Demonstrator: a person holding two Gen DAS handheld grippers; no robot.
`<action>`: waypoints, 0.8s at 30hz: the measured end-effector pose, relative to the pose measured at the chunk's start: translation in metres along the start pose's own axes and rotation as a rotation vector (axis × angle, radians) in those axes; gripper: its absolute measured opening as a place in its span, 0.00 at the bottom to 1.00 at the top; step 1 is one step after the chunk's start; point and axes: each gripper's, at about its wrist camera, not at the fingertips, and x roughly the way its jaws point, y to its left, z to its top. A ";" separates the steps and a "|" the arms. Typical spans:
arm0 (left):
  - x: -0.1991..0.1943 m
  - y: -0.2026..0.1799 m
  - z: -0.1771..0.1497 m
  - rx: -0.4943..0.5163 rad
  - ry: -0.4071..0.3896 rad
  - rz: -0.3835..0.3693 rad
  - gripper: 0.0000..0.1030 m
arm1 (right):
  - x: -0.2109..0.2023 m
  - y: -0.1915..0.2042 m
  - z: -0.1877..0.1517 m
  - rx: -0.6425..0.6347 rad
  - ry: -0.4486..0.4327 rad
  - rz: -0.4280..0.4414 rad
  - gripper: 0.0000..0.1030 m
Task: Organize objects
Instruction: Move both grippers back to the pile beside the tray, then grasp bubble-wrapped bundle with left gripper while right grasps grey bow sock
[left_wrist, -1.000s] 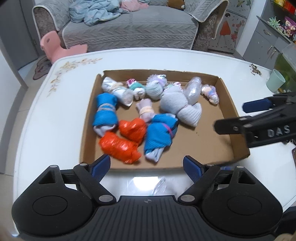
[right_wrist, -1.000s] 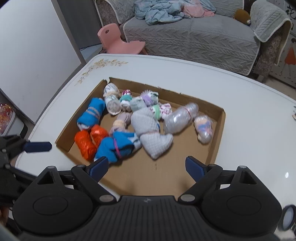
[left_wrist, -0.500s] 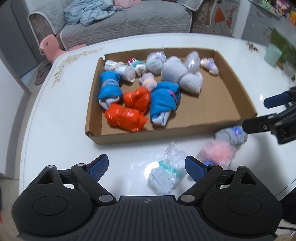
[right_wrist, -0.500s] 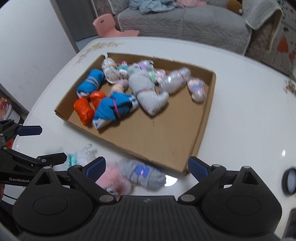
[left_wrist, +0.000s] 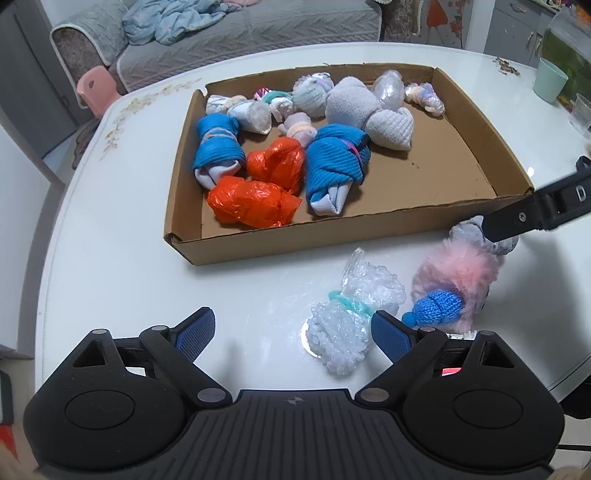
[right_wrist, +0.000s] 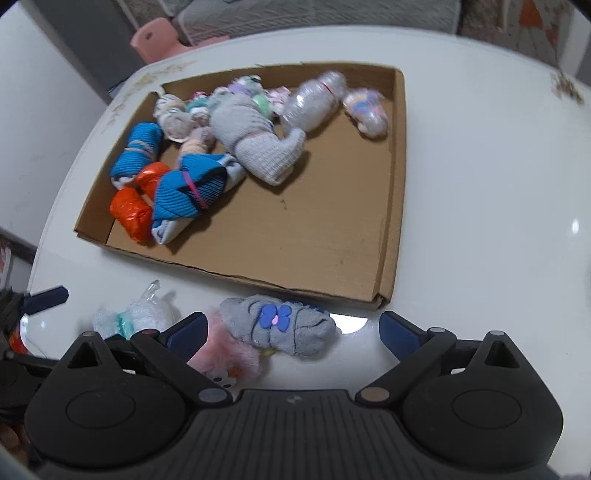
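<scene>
Grey sock roll (right_wrist: 277, 326) by the table's near edge looks soft and light, so the wide-spread right hand-held gripper (right_wrist: 291, 330), jaws just opening, could pinch its middle.

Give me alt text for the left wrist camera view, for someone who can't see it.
The open left gripper hangs over a white table, with a clear plastic bundle lying by its right finger. Beside that bundle lie a fluffy pink bundle and a grey one, outside a shallow cardboard tray of rolled socks and orange bags. The right gripper's finger enters from the right.
</scene>
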 end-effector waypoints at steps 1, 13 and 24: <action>0.001 -0.001 0.000 0.005 -0.001 0.001 0.91 | 0.002 -0.001 0.000 0.013 0.006 0.004 0.96; 0.012 -0.007 0.000 0.025 -0.015 -0.011 0.93 | 0.016 0.003 0.003 0.052 0.031 -0.013 0.97; 0.030 -0.020 0.005 0.044 -0.010 -0.016 0.95 | 0.032 0.007 -0.001 0.051 0.043 -0.059 0.86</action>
